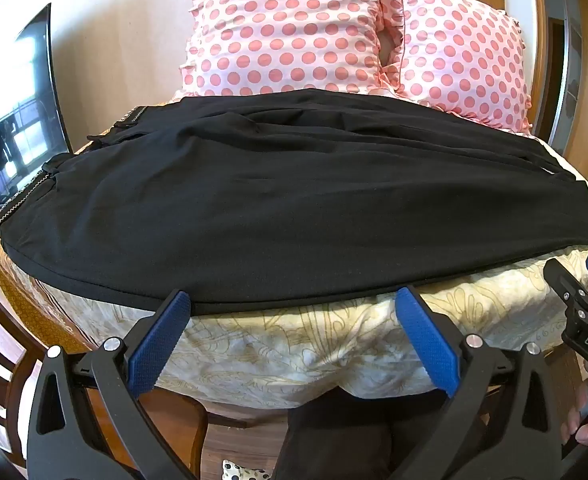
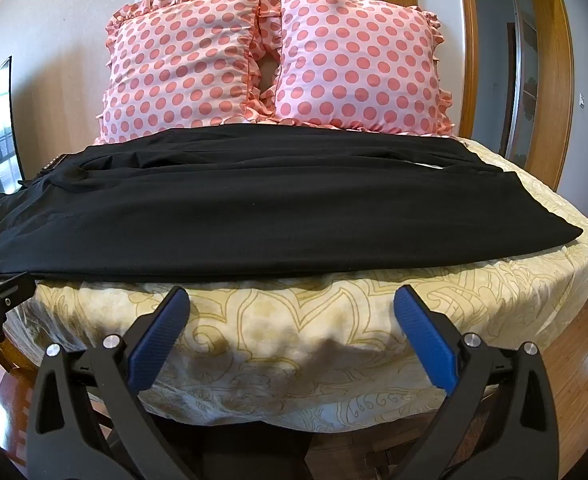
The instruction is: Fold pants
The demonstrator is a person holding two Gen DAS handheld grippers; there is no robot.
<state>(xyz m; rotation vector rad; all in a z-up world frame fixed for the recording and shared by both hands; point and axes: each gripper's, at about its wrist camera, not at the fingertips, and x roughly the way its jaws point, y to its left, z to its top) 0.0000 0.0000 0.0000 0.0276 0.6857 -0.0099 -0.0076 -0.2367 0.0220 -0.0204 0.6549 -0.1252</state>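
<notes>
Black pants (image 1: 278,204) lie spread flat across the cream patterned bed cover (image 1: 294,344), waistband with a zigzag trim at the left, leg ends at the right. They also show in the right wrist view (image 2: 254,216). My left gripper (image 1: 294,300) is open and empty, its blue fingertips just at the pants' near hem. My right gripper (image 2: 292,296) is open and empty, a little short of the near hem, over the bed cover (image 2: 294,320). The right gripper also shows at the right edge of the left wrist view (image 1: 582,280).
Two pink polka-dot pillows (image 1: 286,28) (image 2: 346,64) lean against the wall behind the pants. A dark TV screen (image 1: 18,112) stands at the left. A wooden door frame (image 2: 554,80) is at the right. Wooden floor (image 2: 574,380) lies below the bed edge.
</notes>
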